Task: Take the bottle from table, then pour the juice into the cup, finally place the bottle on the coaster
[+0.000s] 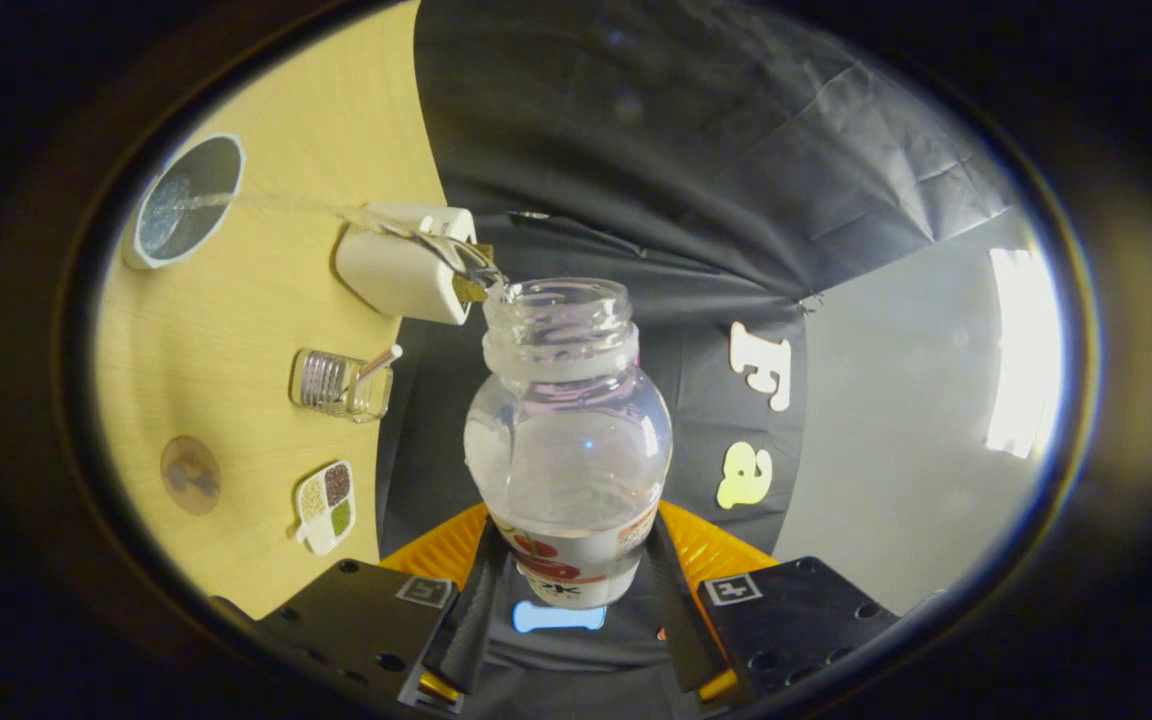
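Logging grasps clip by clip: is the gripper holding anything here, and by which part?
Yes. The gripper is shut on the clear bottle, its fingers pressing either side of the labelled lower body near the base, neck tipped and liquid streaming toward the cup.

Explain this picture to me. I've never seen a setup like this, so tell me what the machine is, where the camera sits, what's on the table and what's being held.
The camera rides on a handheld two-finger gripper and looks forward along its fingers, so the scene appears tipped sideways. Both fingers press on the base of a clear, uncapped bottle, which is tilted so a thin stream leaves its mouth toward the dark, white-rimmed cup on the pale wooden table. Also on the table: a white box-like item near the bottle's mouth, a small clear holder with utensils, a round coaster, and a small tray of four compartments. Black cloth hangs behind.
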Demonstrator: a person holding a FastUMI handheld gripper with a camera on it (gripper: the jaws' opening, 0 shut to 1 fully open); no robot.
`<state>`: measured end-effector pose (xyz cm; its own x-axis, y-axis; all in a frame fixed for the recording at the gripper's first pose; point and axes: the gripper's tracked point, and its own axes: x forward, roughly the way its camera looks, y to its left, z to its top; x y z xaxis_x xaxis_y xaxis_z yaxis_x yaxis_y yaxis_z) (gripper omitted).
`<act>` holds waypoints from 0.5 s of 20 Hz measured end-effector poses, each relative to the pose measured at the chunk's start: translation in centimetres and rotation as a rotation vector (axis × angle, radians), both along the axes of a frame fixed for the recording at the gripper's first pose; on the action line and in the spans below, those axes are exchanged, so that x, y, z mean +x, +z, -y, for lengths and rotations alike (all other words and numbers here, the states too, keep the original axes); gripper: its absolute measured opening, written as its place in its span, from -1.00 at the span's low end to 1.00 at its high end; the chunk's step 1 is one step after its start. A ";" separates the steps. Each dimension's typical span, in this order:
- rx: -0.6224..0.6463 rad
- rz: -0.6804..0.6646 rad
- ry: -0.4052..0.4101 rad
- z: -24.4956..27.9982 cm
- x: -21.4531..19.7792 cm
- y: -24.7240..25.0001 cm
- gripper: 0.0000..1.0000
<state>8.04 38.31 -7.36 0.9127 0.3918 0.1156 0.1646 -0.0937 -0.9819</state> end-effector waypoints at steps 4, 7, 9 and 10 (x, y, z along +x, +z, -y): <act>-0.004 0.013 0.007 -0.2 0.2 0.5 0.51; -0.007 0.019 0.015 -0.3 0.4 0.8 0.51; -0.012 0.022 0.018 -0.2 0.5 0.8 0.51; -0.017 0.023 0.021 -0.4 0.4 0.8 0.51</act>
